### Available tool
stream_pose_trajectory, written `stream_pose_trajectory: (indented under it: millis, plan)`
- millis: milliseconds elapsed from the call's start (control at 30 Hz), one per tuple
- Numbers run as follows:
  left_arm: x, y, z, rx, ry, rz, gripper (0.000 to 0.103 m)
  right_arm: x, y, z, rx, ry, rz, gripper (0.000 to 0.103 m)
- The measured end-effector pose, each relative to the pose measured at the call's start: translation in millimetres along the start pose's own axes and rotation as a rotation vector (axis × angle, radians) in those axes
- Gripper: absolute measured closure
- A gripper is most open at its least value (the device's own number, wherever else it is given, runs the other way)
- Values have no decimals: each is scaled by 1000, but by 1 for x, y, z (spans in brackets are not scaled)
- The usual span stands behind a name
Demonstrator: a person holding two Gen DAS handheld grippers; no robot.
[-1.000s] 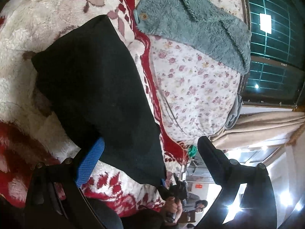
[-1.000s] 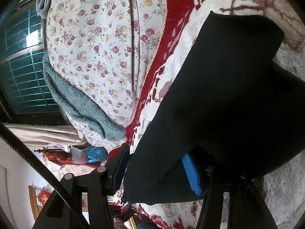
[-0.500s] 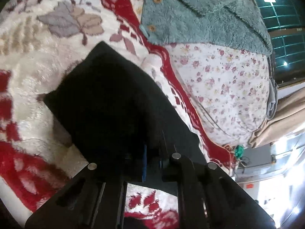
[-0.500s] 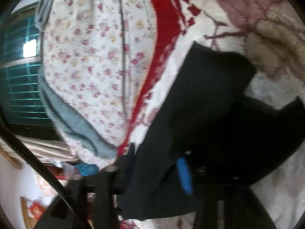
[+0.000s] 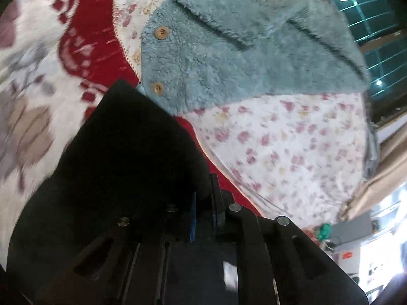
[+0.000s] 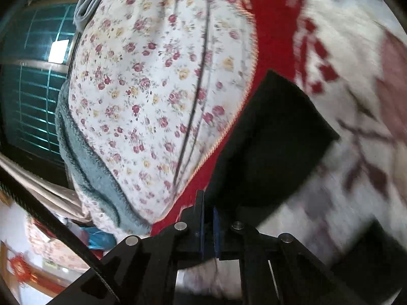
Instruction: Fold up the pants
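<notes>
the black pants [image 5: 122, 167] lie on a red-and-white patterned blanket, partly folded, with one edge gathered into both tools. closest in, the left tool [image 5: 203, 211] has its fingers drawn together on a fold of the dark cloth, which bulges up right in front of the blue pads and fills the lower left of that view. the right tool [image 6: 208, 223] likewise has its fingers nearly together with a strip of dark cloth between the blue pads; it looks clamped on the pants edge, though the blur makes the bite hard to read. just beyond each tool the pants run forward as a flat dark panel ending in a squared corner on the blanket [image 5: 33, 58]. further ahead of the left tool lies a fuzzy teal garment [image 5: 229, 58] with wooden buttons, resting on a flowered sheet [image 6: 152, 84]; one pants corner comes close to it. at the far edge stands a green gridded window [image 6: 33, 89].

my reading is that a fold is in mid-carry: both tools hold the near edge, to be brought over the far panel. the next move calls for both tools travelling together at even height, setting the edge square on the far corners, clear of the teal garment, then parting.
</notes>
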State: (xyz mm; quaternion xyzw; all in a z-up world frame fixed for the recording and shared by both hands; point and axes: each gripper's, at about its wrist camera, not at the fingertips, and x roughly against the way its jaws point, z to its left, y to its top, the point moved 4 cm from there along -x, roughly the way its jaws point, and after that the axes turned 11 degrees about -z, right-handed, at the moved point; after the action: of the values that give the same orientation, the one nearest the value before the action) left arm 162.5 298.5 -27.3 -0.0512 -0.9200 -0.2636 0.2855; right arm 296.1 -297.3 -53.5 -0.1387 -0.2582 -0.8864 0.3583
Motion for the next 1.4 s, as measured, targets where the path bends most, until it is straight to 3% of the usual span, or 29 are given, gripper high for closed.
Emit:
stream_pose_trajectory:
  millis: [100, 200, 233, 267, 300, 367, 467, 633, 767, 867, 967, 1067, 1133, 1267, 1400]
  plan:
    - [-29, 8, 8, 0, 50, 13, 94, -26, 11, 13, 70, -8, -39, 98]
    - [-43, 9, 25, 58, 103, 15, 94, -47, 19, 22, 113, 81, -88, 92]
    - [-43, 9, 31, 80, 104, 4, 89, -49, 21, 24, 143, 92, -108, 77]
    - [-43, 8, 37, 98, 103, -11, 78, -50, 23, 28, 198, 94, -136, 68]
    - [-40, 8, 42, 106, 97, -37, 73, -49, 25, 31, 222, 92, -152, 60]
    - [-34, 8, 50, 129, 93, -53, 60, -40, 31, 30, 209, 96, -161, 58]
    - [-27, 6, 52, 186, 26, 1, 54, -19, 41, 21, 102, 128, -170, 53]
    - [22, 11, 46, 171, -52, 4, 53, 26, 44, 8, 4, 129, -210, 52]
    - [91, 8, 73, 241, -114, -61, 32, 75, 35, 6, 10, 126, -228, 51]
    - [131, -6, 102, 284, -133, -67, 30, 111, 27, 11, 65, 127, -245, 51]
    - [154, -33, 130, 319, -114, -28, 29, 140, 18, 9, 78, 124, -171, 50]
    - [166, -66, 149, 364, -126, 39, 29, 156, 6, -3, 82, 44, -8, 50]
    - [168, -81, 155, 380, -118, 65, 29, 170, -3, -14, 85, 3, 43, 50]
    - [154, -95, 154, 374, -106, 107, 29, 193, -24, -28, 97, -13, 66, 50]
    - [130, -83, 148, 319, -58, 64, 29, 199, -39, -43, 39, 17, 70, 50]
